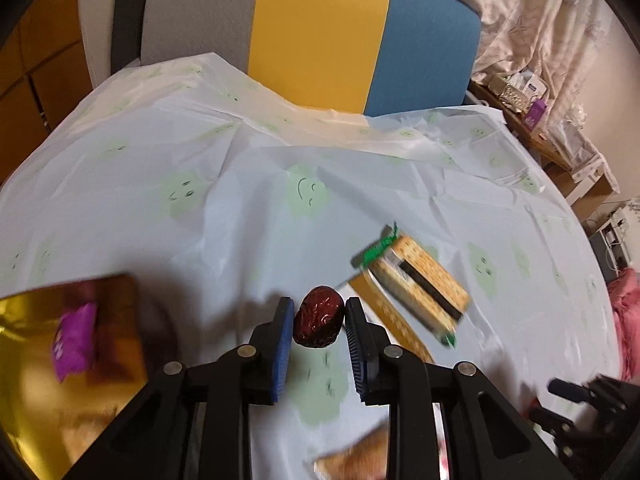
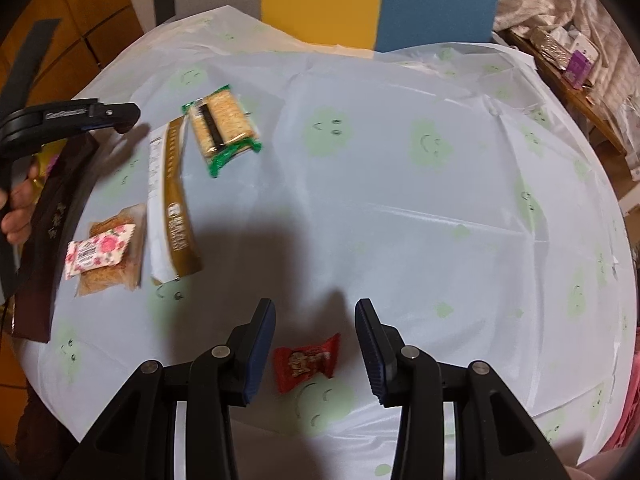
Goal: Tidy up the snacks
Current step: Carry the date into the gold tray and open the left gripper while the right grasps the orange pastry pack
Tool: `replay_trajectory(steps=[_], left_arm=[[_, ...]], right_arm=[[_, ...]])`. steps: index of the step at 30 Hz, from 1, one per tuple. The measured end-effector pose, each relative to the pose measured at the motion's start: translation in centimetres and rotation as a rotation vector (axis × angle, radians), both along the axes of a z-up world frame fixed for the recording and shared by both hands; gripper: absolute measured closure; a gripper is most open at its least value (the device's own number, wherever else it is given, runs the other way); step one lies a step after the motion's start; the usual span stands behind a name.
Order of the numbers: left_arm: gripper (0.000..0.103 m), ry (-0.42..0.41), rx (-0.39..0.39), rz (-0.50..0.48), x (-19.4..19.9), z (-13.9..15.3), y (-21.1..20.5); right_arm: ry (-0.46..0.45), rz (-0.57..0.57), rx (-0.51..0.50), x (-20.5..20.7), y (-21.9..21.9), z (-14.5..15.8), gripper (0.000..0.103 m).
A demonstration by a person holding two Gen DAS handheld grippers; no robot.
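Gold box [image 1: 24,320] at far left, purple packet [image 1: 74,344] inside. Left gripper [image 1: 318,320] clamped on a red date [image 1: 319,322] (lifted off the cloth). Cracker pack [image 1: 424,280] lies right. Right gripper [image 2: 316,332] open, empty, straddling red candy [image 2: 306,362].

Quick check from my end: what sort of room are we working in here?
Probably a home, likely a bedroom or living space. A table under a smiley-print cloth stands by a chair with a yellow and blue back, with draped floral fabric and a cluttered wooden shelf behind.
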State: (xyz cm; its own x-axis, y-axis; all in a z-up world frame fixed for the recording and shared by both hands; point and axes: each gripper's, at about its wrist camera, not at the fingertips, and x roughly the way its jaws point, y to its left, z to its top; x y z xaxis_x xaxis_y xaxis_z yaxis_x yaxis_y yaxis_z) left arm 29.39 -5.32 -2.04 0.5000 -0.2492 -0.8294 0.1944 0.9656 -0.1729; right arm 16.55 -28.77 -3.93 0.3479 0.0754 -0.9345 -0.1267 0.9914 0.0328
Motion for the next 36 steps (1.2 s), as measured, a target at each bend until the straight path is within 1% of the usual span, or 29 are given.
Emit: replay_trajectory(steps=[3, 5, 6, 9, 14, 17, 21, 25, 29, 31, 35, 36], left_arm=[[0.077, -0.027, -0.005, 0.001, -2.0, 0.9, 0.8], [0.077, -0.038, -0.015, 0.001, -3.3, 1.3, 1.6], [0.077, -0.045, -0.023, 0.005, -4.2, 1.6, 2.1], [0.077, -0.057, -0.064, 0.009, -6.0, 2.3, 3.3], [0.077, -0.087, -0.082, 0.011, -8.4, 3.2, 4.8], [0.077, -0.101, -0.085, 0.008, -9.6, 3.5, 5.4], [0.077, -0.112, -0.094, 0.009, -10.5, 3.8, 6.1], [0.077, -0.124, -0.106, 0.014, -11.4, 4.0, 7.3], [0.077, -0.125, -0.127, 0.029, -11.8, 4.0, 8.4], [0.077, -0.126, -0.137, 0.034, -12.1, 4.0, 8.7], [0.077, -0.129, -0.152, 0.047, -12.9, 4.0, 9.6], [0.077, -0.132, -0.152, 0.05, -13.1, 4.0, 9.8]], right_arm=[[-0.004, 0.049, 0.05, -0.3, 0.8, 0.2, 0.061], [0.0, 0.086, 0.063, -0.5, 1.7, 0.1, 0.061], [0.002, 0.104, 0.067, -0.6, 2.2, 0.1, 0.061], [0.007, 0.139, 0.124, -0.6, 3.5, 0.5, 0.061], [-0.054, 0.189, 0.177, -0.1, 6.9, 2.3, 0.061], [-0.083, 0.218, 0.194, 1.1, 9.8, 2.9, 0.061], [-0.078, 0.269, 0.145, 3.0, 14.2, 2.2, 0.061], [-0.013, 0.315, 0.087, 3.1, 16.3, 0.7, 0.061], [0.007, 0.379, 0.033, 0.4, 16.0, 0.4, 0.061], [0.02, 0.39, 0.019, -0.7, 15.2, 0.5, 0.061], [0.022, 0.368, 0.028, -1.8, 13.8, 0.5, 0.061], [0.027, 0.355, 0.042, -1.8, 13.5, 0.4, 0.056]])
